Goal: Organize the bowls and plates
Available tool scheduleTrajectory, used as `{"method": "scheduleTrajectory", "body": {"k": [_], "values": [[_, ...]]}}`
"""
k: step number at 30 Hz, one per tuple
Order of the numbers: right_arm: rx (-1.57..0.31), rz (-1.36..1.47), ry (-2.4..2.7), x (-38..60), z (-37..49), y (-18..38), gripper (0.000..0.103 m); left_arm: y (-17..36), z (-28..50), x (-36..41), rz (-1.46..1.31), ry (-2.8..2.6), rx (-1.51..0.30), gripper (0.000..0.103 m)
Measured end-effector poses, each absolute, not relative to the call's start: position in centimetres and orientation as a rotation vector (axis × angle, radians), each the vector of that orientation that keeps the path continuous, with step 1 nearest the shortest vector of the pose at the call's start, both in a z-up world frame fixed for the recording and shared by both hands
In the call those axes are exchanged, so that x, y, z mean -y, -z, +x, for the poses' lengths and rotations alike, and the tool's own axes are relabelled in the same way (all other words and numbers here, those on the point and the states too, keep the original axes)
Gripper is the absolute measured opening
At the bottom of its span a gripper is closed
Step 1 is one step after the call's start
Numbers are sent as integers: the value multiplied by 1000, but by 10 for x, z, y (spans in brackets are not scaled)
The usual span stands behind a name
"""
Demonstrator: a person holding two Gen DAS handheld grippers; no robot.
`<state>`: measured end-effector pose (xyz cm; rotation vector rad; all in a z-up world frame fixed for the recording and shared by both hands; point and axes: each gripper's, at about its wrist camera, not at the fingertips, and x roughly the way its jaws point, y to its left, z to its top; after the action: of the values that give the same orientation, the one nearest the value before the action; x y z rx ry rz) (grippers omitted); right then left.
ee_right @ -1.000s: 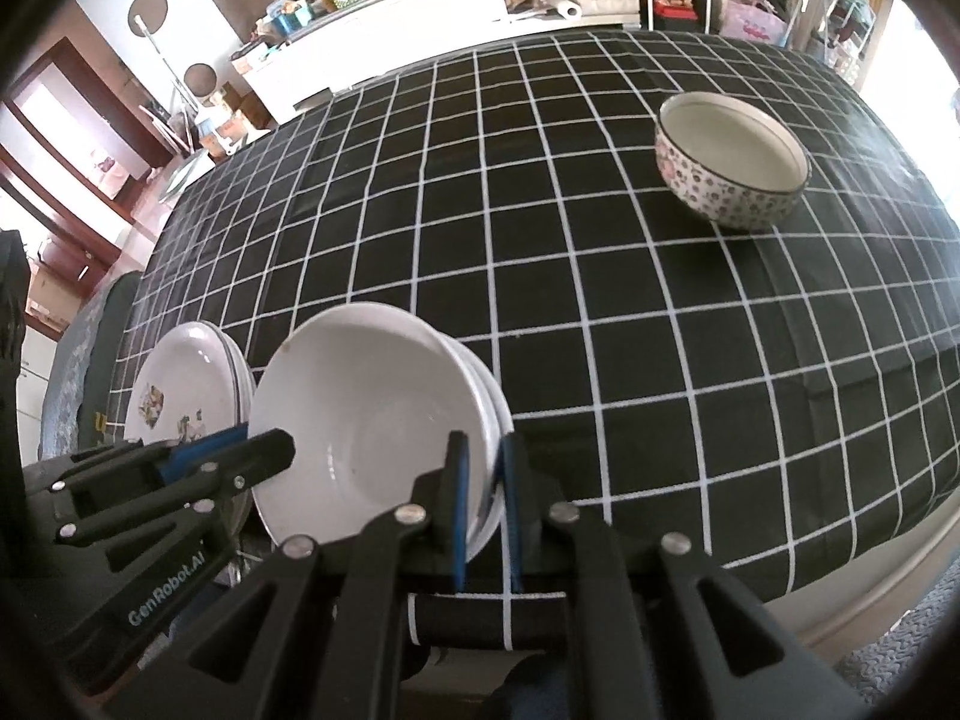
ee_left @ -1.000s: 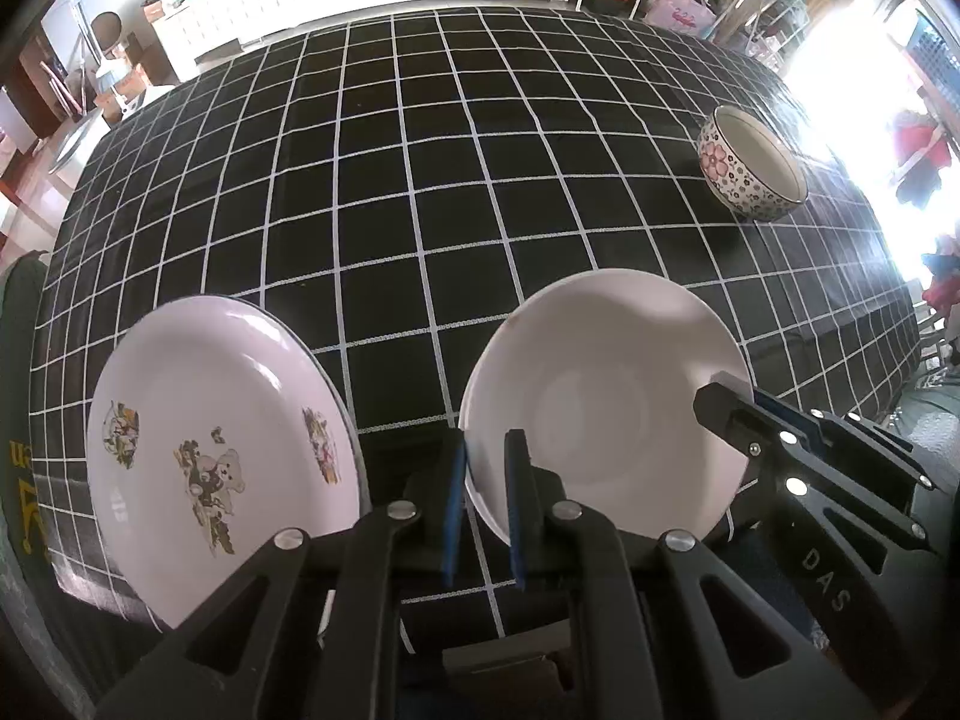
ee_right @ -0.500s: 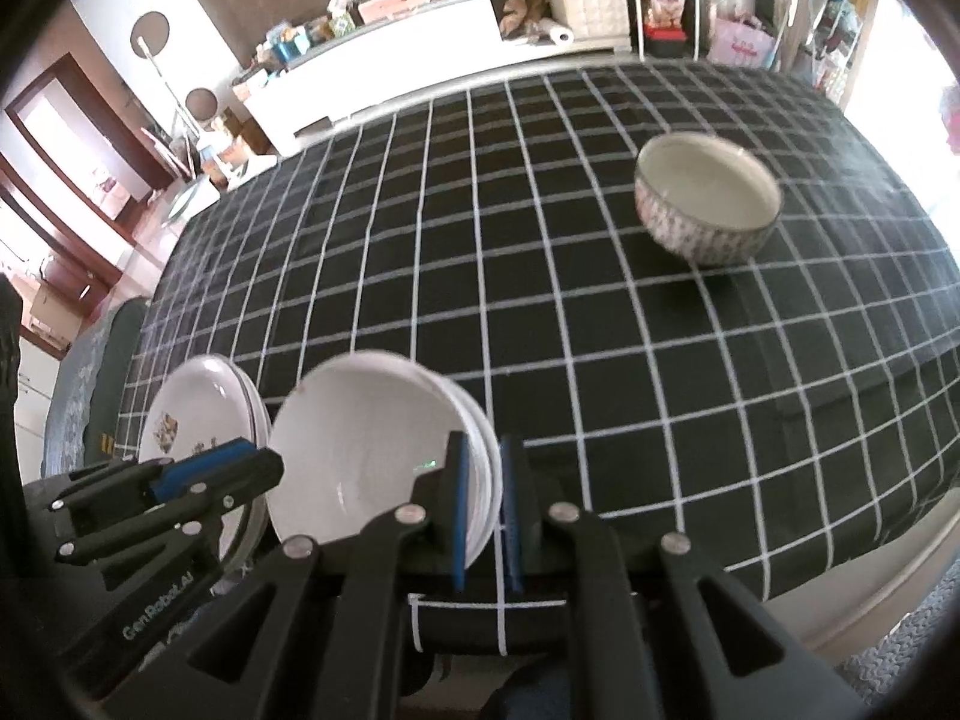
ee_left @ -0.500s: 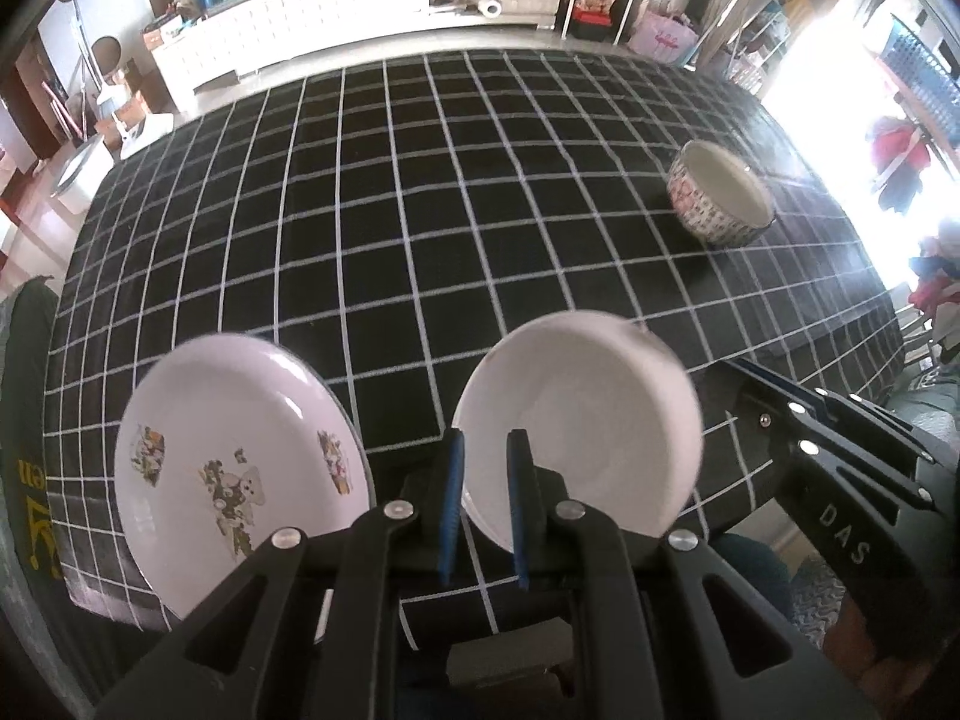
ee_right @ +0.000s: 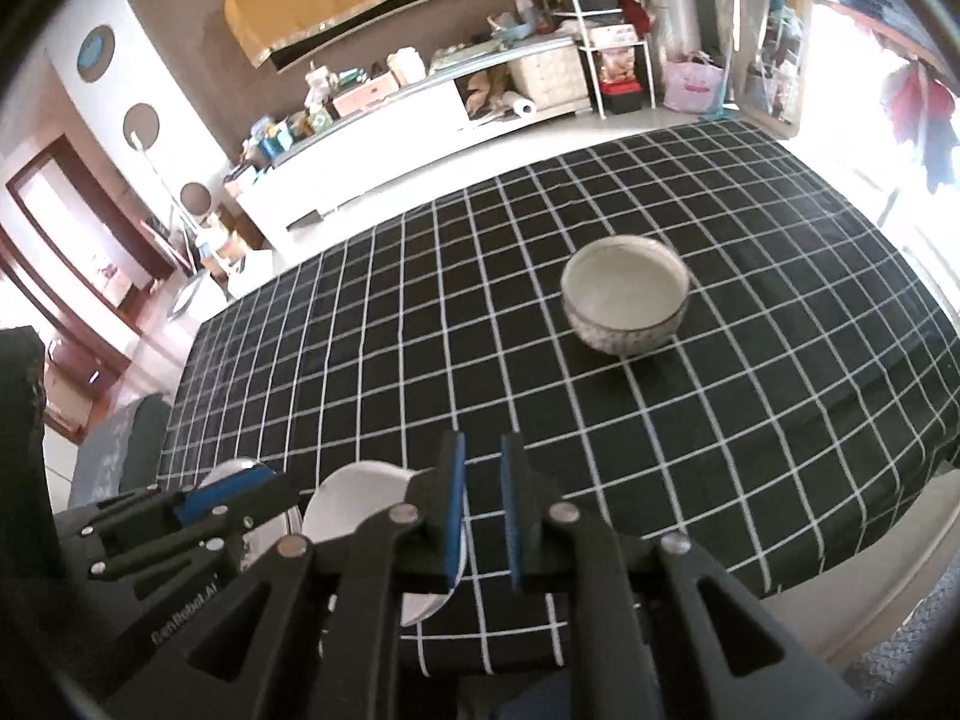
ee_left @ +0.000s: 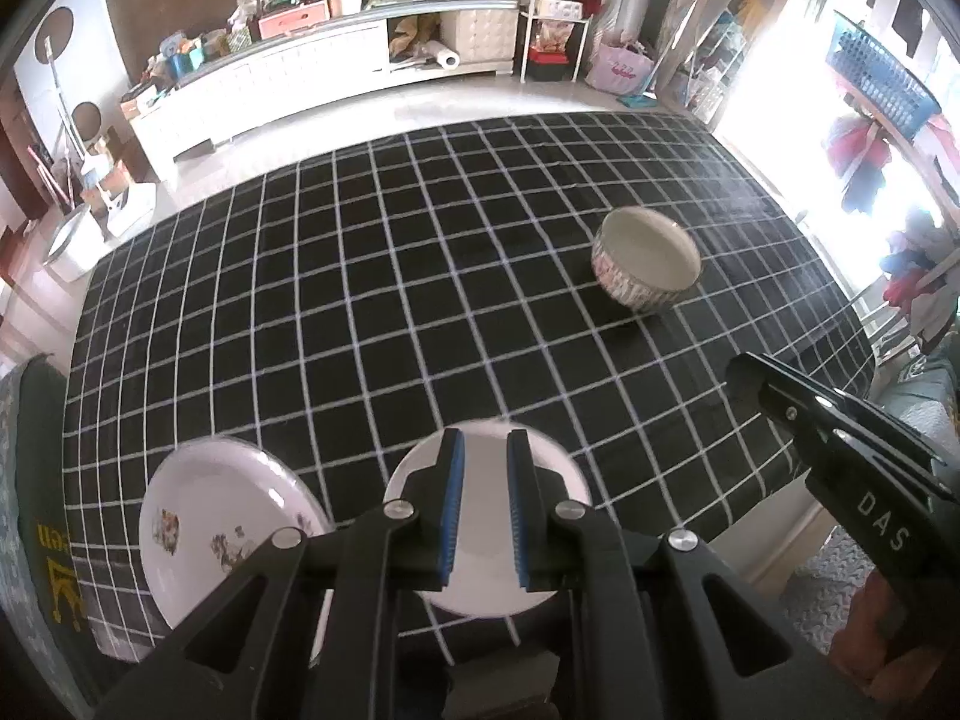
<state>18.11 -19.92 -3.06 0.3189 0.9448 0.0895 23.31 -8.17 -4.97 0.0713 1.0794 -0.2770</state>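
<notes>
1. Plates sit at the near edge of the surface, which wears a black cloth with a white grid: a plain white plate and, just to its left, a printed plate with small cartoon pictures.
2. Both plates lie flat on the cloth, close together; I cannot tell whether their rims touch.
3. A patterned bowl stands upright well apart from them, farther back and to the right.
4. Left tool hovers above the plain white plate, its blue-padded jaws parted with nothing between them.
5. Right tool hangs over the near edge just right of that plate, jaws slightly apart and holding nothing.
</notes>
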Motion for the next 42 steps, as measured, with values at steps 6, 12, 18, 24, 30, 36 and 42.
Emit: {"method": "scheduleTrajectory", "body": {"k": [6, 12, 18, 24, 30, 36, 42], "values": [[-963, 341, -44, 229, 201, 30, 15, 37, 251, 109, 95, 292, -1058, 11], [-992, 364, 2, 269, 226, 30, 21, 26, 281, 143, 106, 338, -1054, 17], [-1021, 395, 7, 302, 251, 34, 40, 29, 316, 175, 85, 375, -1081, 23], [-1081, 429, 1, 322, 280, 58, 41, 60, 347, 201, 66, 405, -1152, 24], [-1137, 424, 35, 327, 296, 92, 41, 101, 373, 227, 89, 414, -1189, 24], [-1185, 404, 58, 327, 310, 121, 41, 130, 395, 225, 60, 380, -1204, 24], [-1184, 373, 65, 323, 316, 128, 38, 146, 400, 232, 122, 376, -1218, 13]]}}
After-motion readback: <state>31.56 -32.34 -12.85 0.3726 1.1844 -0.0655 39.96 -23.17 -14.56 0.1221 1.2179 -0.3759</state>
